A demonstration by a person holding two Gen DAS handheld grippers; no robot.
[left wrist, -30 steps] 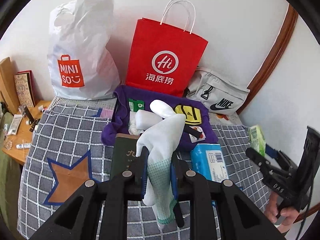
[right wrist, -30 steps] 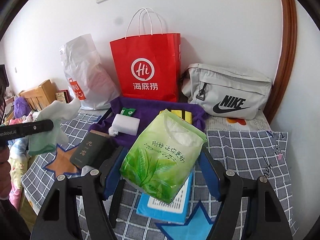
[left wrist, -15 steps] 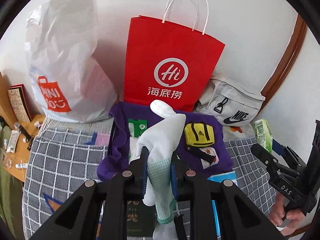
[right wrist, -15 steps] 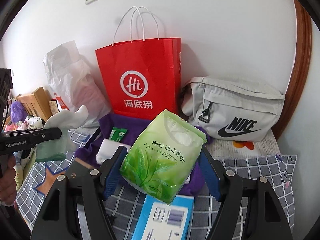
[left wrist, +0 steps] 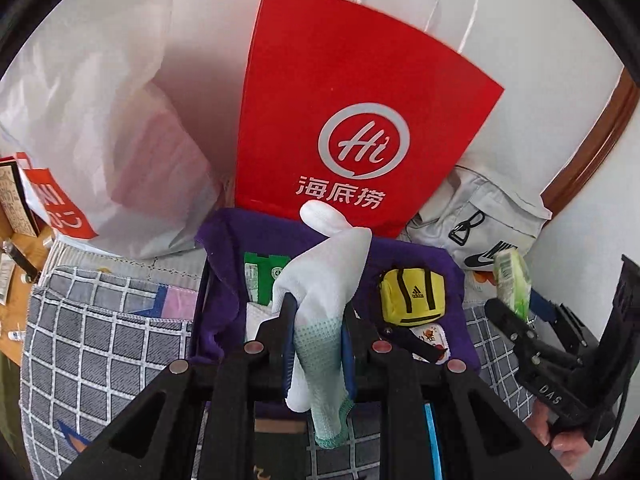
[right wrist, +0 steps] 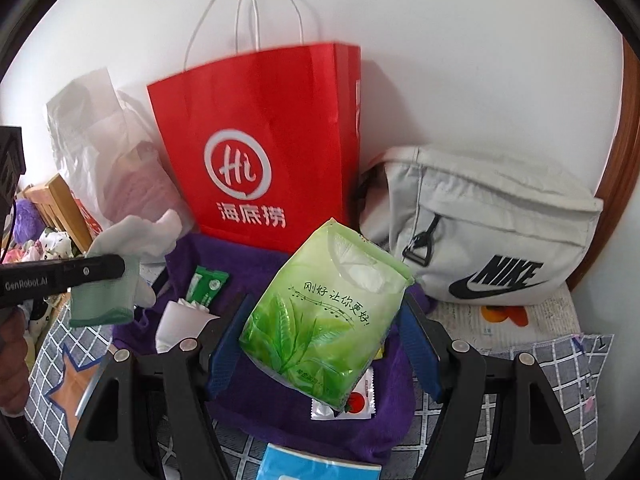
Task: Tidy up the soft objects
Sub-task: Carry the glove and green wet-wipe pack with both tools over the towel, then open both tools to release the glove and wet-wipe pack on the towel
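Midway through sorting, with both loads carried over the purple cloth tray (left wrist: pixel 224 248). Left gripper (left wrist: pixel 318 344) nearly shut, pinching a white glove (left wrist: pixel 324 280) at the cuff, fingers flopping toward 12 o'clock. Right gripper (right wrist: pixel 324 332) spread wide around a green tissue pack (right wrist: pixel 320 312), held tilted. Next, probably: choose a container and lower each piece in before letting go — red paper bag (left wrist: pixel 320 92) at 12 o'clock, white plastic bag (left wrist: pixel 100 120) at 10, grey sling bag (right wrist: pixel 500 220) at 2. Bag contents not visible. Already in the tray: small yellow pouch (left wrist: pixel 412 296), green sachet (left wrist: pixel 260 276), folded white tissue (right wrist: pixel 180 320).
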